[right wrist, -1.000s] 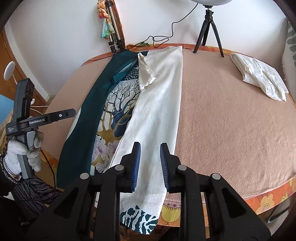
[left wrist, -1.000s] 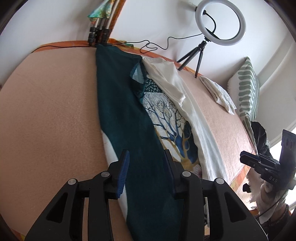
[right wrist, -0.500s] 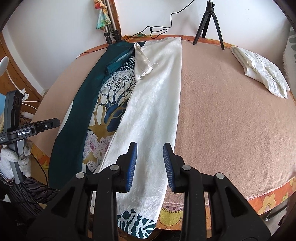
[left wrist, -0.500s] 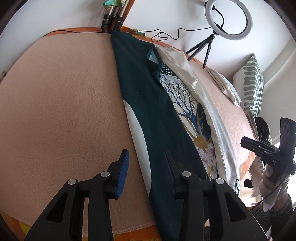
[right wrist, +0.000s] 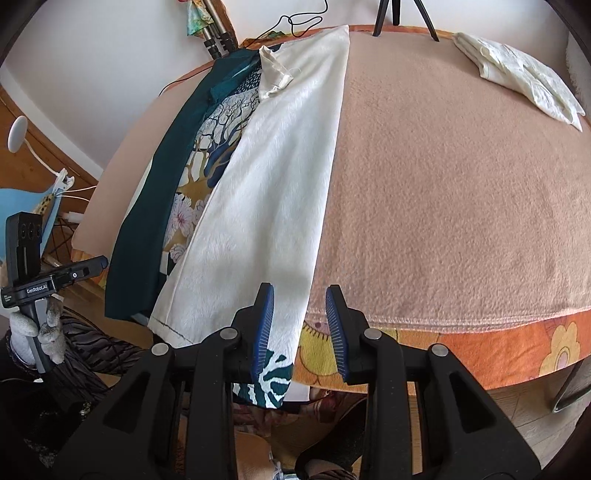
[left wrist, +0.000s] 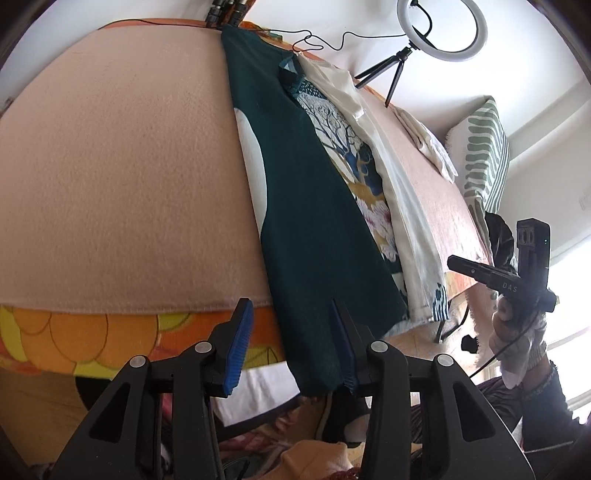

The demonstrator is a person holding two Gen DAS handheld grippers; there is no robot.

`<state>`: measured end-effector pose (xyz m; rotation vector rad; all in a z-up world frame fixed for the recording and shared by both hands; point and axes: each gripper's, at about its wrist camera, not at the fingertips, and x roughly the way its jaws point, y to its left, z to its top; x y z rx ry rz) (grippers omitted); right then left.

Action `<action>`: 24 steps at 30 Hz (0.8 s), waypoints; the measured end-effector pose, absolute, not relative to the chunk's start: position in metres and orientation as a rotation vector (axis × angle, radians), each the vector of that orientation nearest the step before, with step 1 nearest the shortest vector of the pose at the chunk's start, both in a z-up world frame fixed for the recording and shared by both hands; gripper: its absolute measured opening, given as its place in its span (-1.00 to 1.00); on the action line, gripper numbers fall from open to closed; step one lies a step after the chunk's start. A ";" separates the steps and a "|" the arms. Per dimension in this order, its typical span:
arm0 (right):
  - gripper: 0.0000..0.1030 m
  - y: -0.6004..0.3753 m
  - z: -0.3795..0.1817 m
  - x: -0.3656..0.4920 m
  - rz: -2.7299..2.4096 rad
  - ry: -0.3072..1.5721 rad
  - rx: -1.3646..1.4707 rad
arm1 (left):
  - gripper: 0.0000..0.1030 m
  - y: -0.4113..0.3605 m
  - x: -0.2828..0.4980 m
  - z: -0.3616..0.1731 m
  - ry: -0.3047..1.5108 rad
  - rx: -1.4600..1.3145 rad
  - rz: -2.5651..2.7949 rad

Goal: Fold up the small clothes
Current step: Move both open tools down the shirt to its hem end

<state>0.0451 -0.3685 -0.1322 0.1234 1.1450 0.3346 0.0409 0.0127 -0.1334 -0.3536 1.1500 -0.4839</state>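
Long printed garment (left wrist: 310, 192), dark teal fabric with a white, blue and gold tree-and-flower pattern and a cream-white reverse side (right wrist: 273, 192), lies stretched lengthwise across the table (right wrist: 461, 184), which is covered by a peach fleece blanket over an orange floral cloth. Both long sides folded inward: teal flap on the left, cream flap on the right, printed strip showing between them. Near end hangs over the table's front edge.

Left tool (left wrist: 291, 347) released, blue-padded fingers spread wide, sitting at the front edge by the hanging teal end; its right finger overlaps the teal cloth in view, contact unclear. Right tool (right wrist: 300, 328) also released, fingers apart, at the front edge beside the cream flap's hanging corner; left finger overlaps the fabric, grip not evident.

Second folded cream-white garment (right wrist: 517, 66) lies at the far right corner of the table, well apart. Ring light on tripod (left wrist: 439, 33) at the far edge, green striped pillow (left wrist: 480, 158) beyond.
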 end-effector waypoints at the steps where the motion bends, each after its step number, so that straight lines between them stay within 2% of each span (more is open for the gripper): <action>1: -0.40 -0.369 -0.134 0.042 0.341 1.151 0.128 | -0.19 0.012 0.038 -0.134 1.162 -0.361 -0.490; 4: -0.40 -0.372 -0.138 0.033 0.372 1.172 0.156 | -0.19 0.006 0.032 -0.137 1.198 -0.368 -0.512; 6: -0.40 -0.373 -0.139 0.029 0.384 1.178 0.172 | -0.10 0.003 0.029 -0.136 1.195 -0.364 -0.514; 18: -0.38 -0.362 -0.147 0.022 0.449 1.221 0.188 | -0.09 -0.010 0.017 -0.150 1.283 -0.393 -0.545; 24: -0.13 -0.364 -0.149 0.015 0.499 1.250 0.256 | -0.09 -0.001 0.022 -0.156 1.307 -0.447 -0.525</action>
